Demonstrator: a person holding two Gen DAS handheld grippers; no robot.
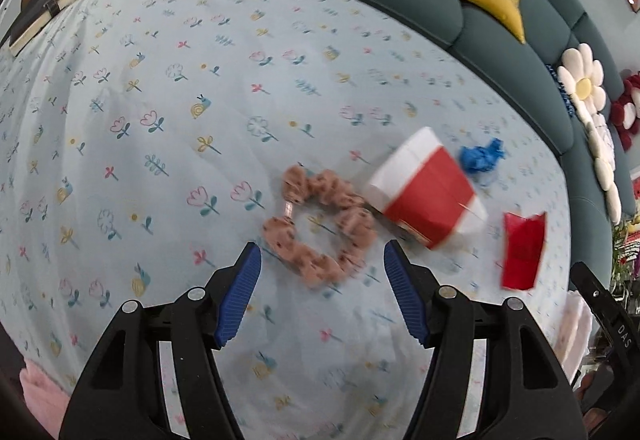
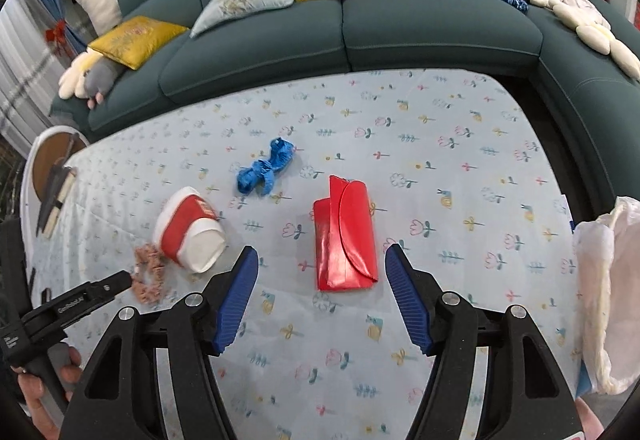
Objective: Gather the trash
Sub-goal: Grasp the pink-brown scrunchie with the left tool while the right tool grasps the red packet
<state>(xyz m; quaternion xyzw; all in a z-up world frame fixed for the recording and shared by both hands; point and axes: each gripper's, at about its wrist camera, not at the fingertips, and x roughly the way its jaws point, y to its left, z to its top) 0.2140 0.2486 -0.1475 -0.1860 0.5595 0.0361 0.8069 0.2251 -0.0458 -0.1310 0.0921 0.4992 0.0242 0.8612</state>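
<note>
Both empty, jaws wide: left hand-held gripper [image 1: 322,294] over scrunchie [image 1: 318,226], right hand-held gripper [image 2: 320,294] near red wrapper [image 2: 346,240]. Straddle wrapper squarely, pinch, bag [image 2: 604,292] right.

Bright, even light; left wrist view motion-blurred toward three o'clock, right one sharper; fisheye bending, dark corners.

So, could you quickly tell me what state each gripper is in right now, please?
Left gripper: open, holding nothing, above the scrunchie.
Right gripper: open, holding nothing, near the red packet.
</note>
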